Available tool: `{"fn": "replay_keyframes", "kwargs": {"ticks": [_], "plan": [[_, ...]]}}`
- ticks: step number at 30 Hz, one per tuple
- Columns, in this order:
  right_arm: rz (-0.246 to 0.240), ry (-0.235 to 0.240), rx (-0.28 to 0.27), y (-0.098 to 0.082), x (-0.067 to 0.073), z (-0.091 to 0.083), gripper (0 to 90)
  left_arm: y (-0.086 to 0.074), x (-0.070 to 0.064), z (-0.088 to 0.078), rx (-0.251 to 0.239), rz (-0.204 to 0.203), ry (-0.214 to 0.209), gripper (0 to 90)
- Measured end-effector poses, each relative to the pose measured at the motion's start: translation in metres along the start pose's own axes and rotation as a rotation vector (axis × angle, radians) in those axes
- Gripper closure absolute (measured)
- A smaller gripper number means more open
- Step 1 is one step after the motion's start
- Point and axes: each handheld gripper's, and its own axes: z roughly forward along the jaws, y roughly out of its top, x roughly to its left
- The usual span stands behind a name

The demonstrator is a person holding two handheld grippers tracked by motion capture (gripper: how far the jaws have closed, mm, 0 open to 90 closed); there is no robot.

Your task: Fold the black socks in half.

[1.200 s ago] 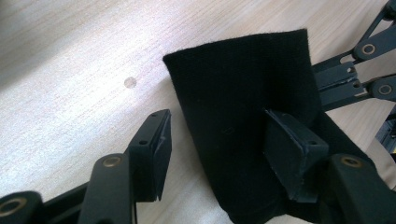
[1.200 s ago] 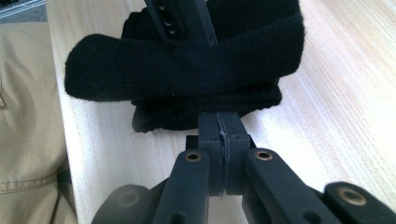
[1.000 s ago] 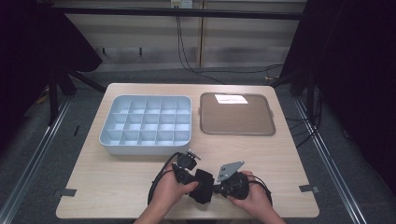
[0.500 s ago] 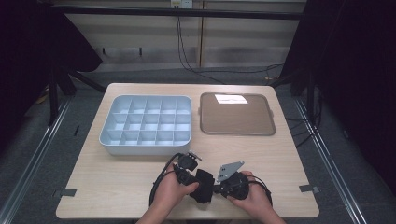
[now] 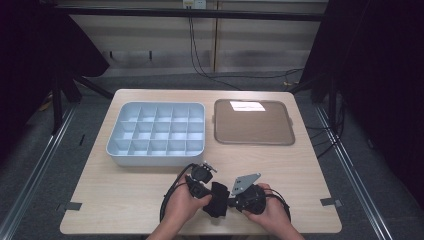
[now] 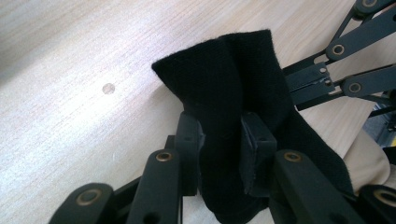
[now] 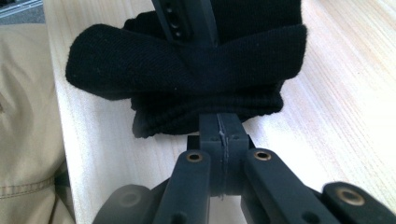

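Since the earlier frames my hands have kept their place at the near edge of the bench (image 5: 125,200), and the one change is in my left hand-held gripper (image 6: 223,147): its jaws have just been closing, with the black sock (image 6: 233,88) between them. In the left gripper view its pads now press the sock from both sides, and the cloth is bunched into a narrow waist where they meet it.

The sock is plain black knit with a fine ribbed weave, soft and matte, with no pattern that I can see. Above my left pads it fans out into a broad, folded flap with a rounded upper edge; below them it hangs in a thicker bundle. In the right gripper view the black sock (image 7: 187,60) lies as a crumpled roll on the pale wood, one band wrapped across the folds beneath it.

My right hand-held gripper (image 7: 219,135) has its jaws pressed together, pad flat on pad, with their tips against the lower folds of the sock; whether cloth is caught between them I cannot tell.

From the high view the sock (image 5: 218,199) sits between my two hands near the front edge of the bench, the left hand-held gripper (image 5: 210,192) just left of it and the right hand-held gripper (image 5: 231,202) just right. Farther back stand a light blue compartment tray (image 5: 156,160) and, to its right, a brown flat tray (image 5: 253,141).
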Motion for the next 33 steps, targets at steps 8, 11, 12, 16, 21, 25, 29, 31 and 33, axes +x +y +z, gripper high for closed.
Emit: {"fn": "replay_keyframes", "kwargs": {"ticks": [8,11,12,16,21,25,29,31,33], "plan": [[0.003,-0.020,-0.011,-0.001,-0.002,-0.003,84.6,0.001,0.008,-0.015,-0.010,-0.022,-0.018,72.3],[0.009,-0.030,-0.013,-0.002,-0.003,-0.003,82.2,0.002,0.009,-0.019,0.000,-0.025,-0.017,72.4],[0.010,-0.028,-0.017,-0.002,-0.003,-0.003,80.7,0.002,0.010,-0.020,-0.005,-0.024,-0.016,72.4],[0.020,-0.041,-0.022,-0.004,-0.005,-0.004,75.6,0.002,0.013,-0.026,0.001,-0.025,-0.014,72.5],[0.047,-0.068,-0.033,-0.007,-0.008,-0.004,59.4,0.004,0.017,-0.034,0.007,-0.013,-0.009,72.7],[0.062,-0.084,-0.052,-0.009,-0.011,-0.002,47.5,0.004,0.019,-0.039,0.002,-0.027,-0.006,72.7],[0.073,-0.107,-0.065,-0.011,-0.013,-0.001,39.1,0.004,0.021,-0.043,0.003,-0.031,-0.008,72.7],[0.080,-0.101,-0.076,-0.013,-0.015,0.000,36.0,0.004,0.022,-0.045,0.003,-0.029,-0.005,72.6],[0.086,-0.109,-0.081,-0.013,-0.016,0.001,32.1,0.003,0.023,-0.047,0.003,-0.036,-0.003,72.6]]}}
